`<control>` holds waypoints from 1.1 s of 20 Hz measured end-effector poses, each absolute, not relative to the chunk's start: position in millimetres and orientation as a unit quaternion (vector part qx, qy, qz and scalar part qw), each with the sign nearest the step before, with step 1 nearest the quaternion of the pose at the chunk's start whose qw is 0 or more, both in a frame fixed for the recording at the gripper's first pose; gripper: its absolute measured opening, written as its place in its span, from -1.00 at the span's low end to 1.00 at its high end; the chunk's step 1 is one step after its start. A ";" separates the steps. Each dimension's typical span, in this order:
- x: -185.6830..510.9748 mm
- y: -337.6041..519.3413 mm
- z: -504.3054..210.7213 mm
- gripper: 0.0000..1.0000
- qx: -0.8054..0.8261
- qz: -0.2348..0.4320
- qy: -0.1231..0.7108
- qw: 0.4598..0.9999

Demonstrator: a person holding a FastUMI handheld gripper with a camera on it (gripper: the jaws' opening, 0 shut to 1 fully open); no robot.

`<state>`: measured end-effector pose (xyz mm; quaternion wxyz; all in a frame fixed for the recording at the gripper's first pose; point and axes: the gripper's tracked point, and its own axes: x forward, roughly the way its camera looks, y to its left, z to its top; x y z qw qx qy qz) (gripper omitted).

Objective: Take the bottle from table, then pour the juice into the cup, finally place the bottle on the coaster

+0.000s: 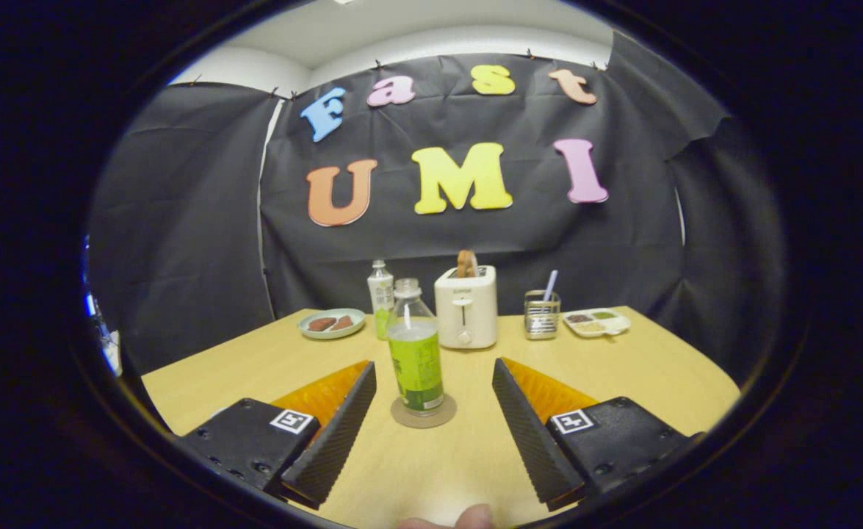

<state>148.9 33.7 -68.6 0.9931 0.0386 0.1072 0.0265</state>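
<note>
In the gripper view, the gripper [435,397] sits low over a light wooden table [622,382] with its two fingers spread wide apart, pressing on nothing. Just ahead of the fingertips, in line with the gap between them, a clear bottle [415,349] with green juice and a green label stands upright on a round coaster [423,413]. The bottle has no cap on its neck, and neither finger touches it.

Just behind that bottle, a second, smaller bottle [380,297] with a white label stands upright. To the right of both stands a white toaster [466,307] with a slice of bread [466,263] sticking out of its slot. Left of the bottles lies a pale green plate [332,323] carrying what looks like two brown pieces of food, though they are too small to tell. Right of the toaster is a glass holder [542,314] with a straw or utensil in it, and beyond that a white tray [597,322] with small portions of food. A fingertip [473,517] shows nearest the camera, between the finger bases.
</note>
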 end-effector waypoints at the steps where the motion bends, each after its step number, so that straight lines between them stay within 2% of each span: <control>1: 136.2 19.8 -59.8 1.00 0.032 0.012 0.092 0.995; 5: 85.9 -20.2 -32.2 1.00 0.016 -0.017 0.054 0.998; 11: 20.4 -31.4 -21.2 1.00 0.047 0.000 0.040 0.998; 16: -9.5 -55.8 -16.5 1.00 0.018 -0.021 0.008 1.000; 22: -25.8 -59.2 -18.7 1.00 0.033 -0.013 0.001 0.999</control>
